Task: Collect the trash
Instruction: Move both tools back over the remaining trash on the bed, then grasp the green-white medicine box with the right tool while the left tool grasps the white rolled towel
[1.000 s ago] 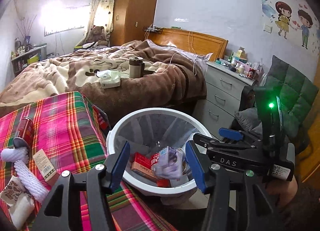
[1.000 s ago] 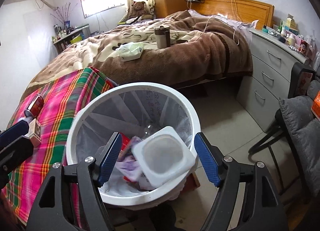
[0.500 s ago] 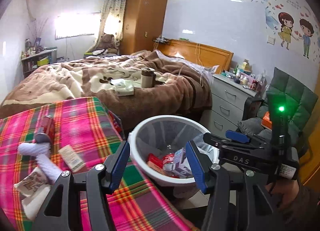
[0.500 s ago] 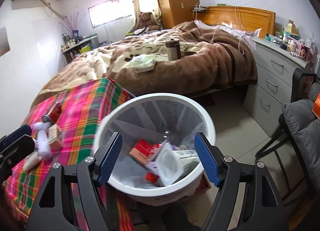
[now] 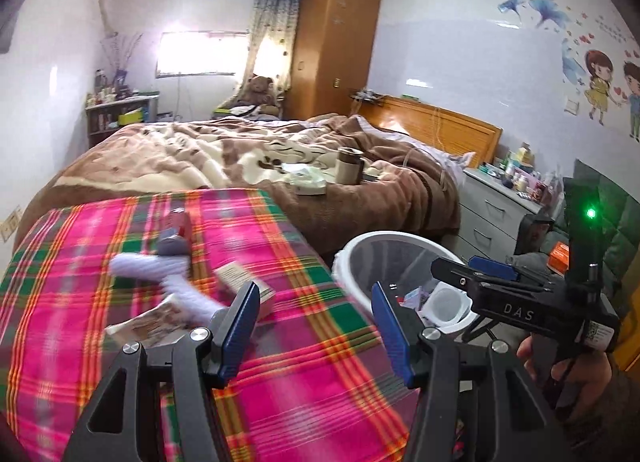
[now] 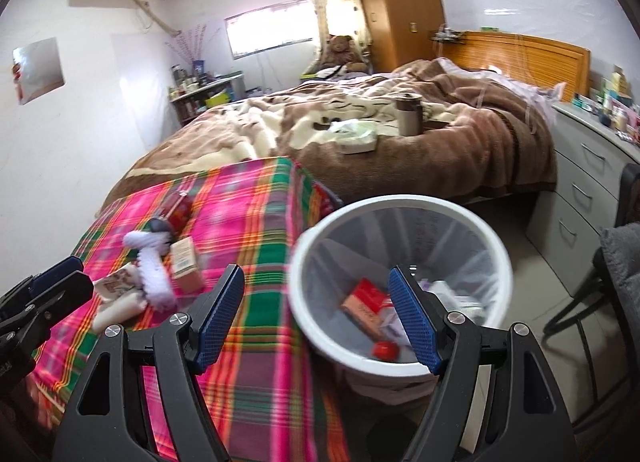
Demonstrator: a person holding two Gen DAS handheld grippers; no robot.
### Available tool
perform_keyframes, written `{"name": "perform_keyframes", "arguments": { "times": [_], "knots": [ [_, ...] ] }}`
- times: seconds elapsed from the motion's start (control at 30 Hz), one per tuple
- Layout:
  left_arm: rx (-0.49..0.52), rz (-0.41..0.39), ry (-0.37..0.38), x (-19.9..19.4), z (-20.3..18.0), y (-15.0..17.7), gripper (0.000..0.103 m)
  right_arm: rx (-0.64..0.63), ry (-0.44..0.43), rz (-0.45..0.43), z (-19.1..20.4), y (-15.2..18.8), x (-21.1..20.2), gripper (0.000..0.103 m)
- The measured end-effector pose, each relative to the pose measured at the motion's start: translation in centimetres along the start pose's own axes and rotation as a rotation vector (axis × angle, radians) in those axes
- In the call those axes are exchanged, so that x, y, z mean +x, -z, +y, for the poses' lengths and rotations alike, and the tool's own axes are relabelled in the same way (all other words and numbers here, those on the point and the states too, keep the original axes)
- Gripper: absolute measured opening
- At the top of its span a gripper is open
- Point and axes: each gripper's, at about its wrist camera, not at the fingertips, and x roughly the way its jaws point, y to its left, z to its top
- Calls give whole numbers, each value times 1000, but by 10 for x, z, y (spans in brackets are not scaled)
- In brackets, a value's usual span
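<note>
A white trash bin stands on the floor beside the plaid-covered table; it holds a red box, a white cup and other scraps. On the table lie a red can, a white rope toy, a small carton and a wrapper. My left gripper is open and empty above the table's right part. My right gripper is open and empty over the bin's left rim.
A bed with a brown blanket lies behind the table, with a tumbler and a tissue pack on it. A grey drawer chest and a dark chair stand right of the bin.
Both grippers have drawn back and swung left from over the bin toward the table. The white cup dropped from between the right jaws into the bin.
</note>
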Motion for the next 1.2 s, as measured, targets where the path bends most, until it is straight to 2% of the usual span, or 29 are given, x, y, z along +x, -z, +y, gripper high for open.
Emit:
{"name": "perform_keyframes", "arguments": {
  "times": [0.23,0.47,0.6,0.73,0.83,0.9,1.03,1.2],
  "knots": [
    [-27,17,-85,-14,42,15,58,-52,-49,27,33,3,16,76],
    [-44,14,-129,-28,77,28,58,-95,-94,31,57,4,26,76],
    [-52,43,-111,-25,92,33,58,-109,-120,41,70,6,35,76],
    [-16,96,-107,-13,98,37,58,-131,-148,55,82,7,48,76],
    [-3,136,-66,-1,103,39,58,-148,-147,66,90,6,58,76],
    [15,156,-72,7,106,42,58,-152,-155,77,94,5,65,75],
    [35,202,-66,23,110,45,58,-174,-153,118,100,1,83,63],
    [1,233,-63,37,121,51,58,-183,-189,144,106,3,95,63]
  ]
}}
